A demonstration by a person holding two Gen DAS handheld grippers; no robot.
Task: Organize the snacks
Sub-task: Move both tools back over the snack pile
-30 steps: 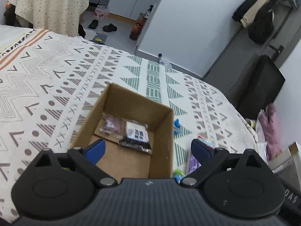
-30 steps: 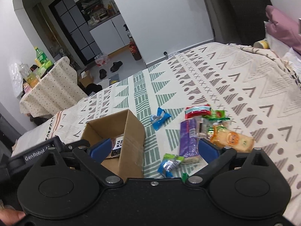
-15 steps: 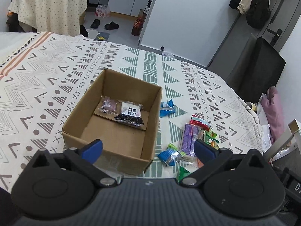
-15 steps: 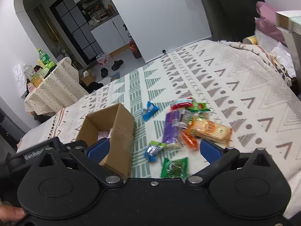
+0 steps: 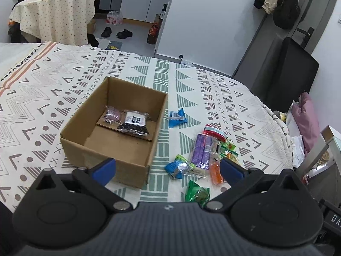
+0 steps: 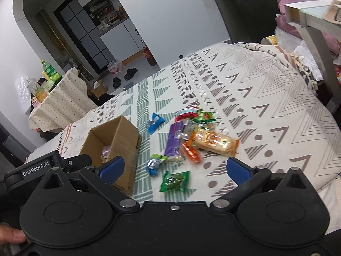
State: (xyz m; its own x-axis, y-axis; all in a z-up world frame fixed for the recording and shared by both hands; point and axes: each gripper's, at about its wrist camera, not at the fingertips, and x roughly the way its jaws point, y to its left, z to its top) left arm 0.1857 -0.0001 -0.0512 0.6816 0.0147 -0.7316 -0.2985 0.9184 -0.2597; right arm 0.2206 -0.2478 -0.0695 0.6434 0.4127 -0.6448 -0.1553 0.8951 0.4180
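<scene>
An open cardboard box [image 5: 81,136] sits on the patterned bedspread and holds a black packet [image 5: 134,124] and a pink packet [image 5: 111,115]. It also shows in the right wrist view [image 6: 125,136]. Right of the box lie several loose snacks: a purple bar [image 5: 202,150], a blue packet [image 5: 177,117], a green packet [image 5: 197,194], an orange packet [image 5: 215,170]. In the right wrist view I see the green packet [image 6: 174,181], purple bar [image 6: 174,140] and a cracker pack [image 6: 215,141]. My left gripper [image 5: 167,168] is open and empty near the box's front. My right gripper [image 6: 173,167] is open and empty above the snacks.
The bedspread [image 5: 42,98] ends at a drop on the right [image 6: 319,128]. A black cabinet [image 5: 283,72] and a pink cushion [image 5: 307,119] stand at the right. A covered side table [image 5: 55,17] with bottles stands at the back left. A pale desk edge [image 6: 309,19] sits right.
Both grippers have pulled back and up from the bed. The box and the snack pile now show whole and farther off. Both stay open and empty.
</scene>
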